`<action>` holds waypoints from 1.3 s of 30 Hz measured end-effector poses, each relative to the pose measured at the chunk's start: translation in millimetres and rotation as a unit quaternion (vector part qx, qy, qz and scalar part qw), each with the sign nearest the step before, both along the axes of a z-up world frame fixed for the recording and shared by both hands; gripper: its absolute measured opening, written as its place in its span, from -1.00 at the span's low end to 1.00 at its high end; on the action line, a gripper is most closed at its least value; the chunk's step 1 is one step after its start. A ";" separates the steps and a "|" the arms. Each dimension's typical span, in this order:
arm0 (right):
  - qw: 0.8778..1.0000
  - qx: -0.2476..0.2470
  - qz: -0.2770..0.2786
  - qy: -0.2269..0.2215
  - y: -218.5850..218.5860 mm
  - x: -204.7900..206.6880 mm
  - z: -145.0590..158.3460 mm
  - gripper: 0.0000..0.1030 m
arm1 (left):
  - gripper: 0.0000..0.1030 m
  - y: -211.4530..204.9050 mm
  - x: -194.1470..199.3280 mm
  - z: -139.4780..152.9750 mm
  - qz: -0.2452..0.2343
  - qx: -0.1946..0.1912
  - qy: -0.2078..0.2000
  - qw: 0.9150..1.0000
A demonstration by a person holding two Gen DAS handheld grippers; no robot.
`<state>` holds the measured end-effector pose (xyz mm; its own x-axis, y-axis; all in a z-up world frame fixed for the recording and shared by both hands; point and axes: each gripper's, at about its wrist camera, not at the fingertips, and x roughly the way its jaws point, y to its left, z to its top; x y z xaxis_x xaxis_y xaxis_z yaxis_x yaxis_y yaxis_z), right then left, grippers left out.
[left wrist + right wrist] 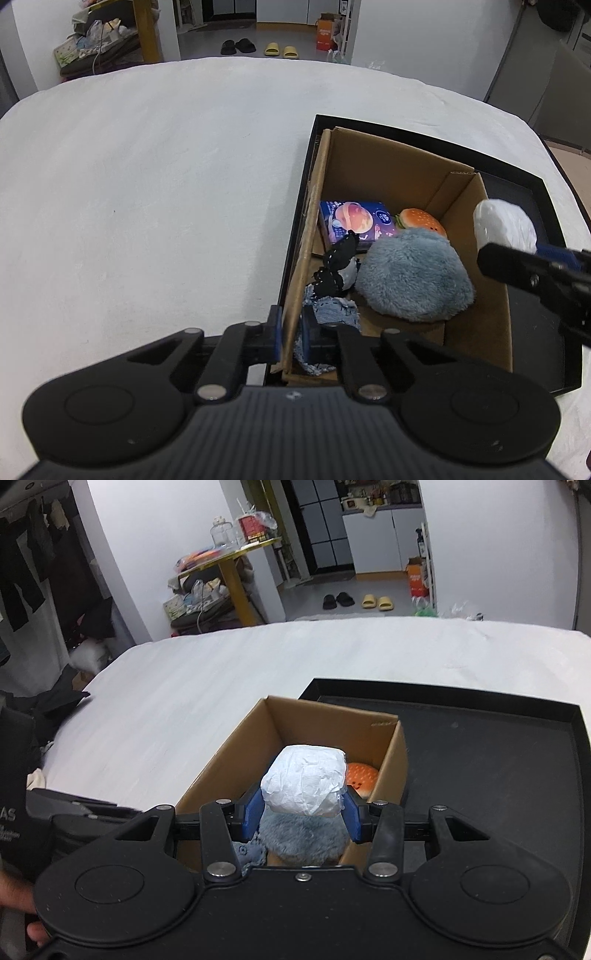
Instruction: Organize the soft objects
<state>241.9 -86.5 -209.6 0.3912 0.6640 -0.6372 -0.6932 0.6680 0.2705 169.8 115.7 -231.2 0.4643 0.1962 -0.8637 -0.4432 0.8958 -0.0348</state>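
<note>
1. Two tongs work at one cardboard box (461,229): the right tongs (302,810) clamp a white wrapped bundle (304,781) above it.
2. The left tongs (290,332) pinch the box's near-left wall.
3. Inside lie a grey-blue plush (415,275), a burger toy (421,221), a tissue pack (352,219) and denim scraps (332,308).
4. The box sits in a black tray (498,760) on a white bed (147,184).

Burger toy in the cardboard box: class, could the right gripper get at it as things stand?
Probably not: the right gripper is already shut on a white bundle, and the burger toy lies partly behind the grey plush.
</note>
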 end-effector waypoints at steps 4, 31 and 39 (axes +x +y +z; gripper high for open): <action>1.000 0.001 0.014 0.018 2.5 -2.1 -2.3 -0.14 | -0.82 3.7 -1.1 -2.1 0.003 -0.004 -0.001 1.000; 0.998 0.027 -0.030 0.042 -42.3 8.6 14.0 0.37 | -0.51 -11.6 1.5 25.5 -0.003 0.015 0.017 1.000; 0.997 0.039 -0.053 0.048 -75.1 8.8 28.7 0.63 | 0.12 -26.9 -6.1 53.1 -0.008 0.010 0.001 1.000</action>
<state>250.6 -161.5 -180.8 0.4024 0.6716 -0.6222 -0.5883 0.7104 0.3863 163.6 88.8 -178.1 0.4667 0.2065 -0.8600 -0.4283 0.9035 -0.0154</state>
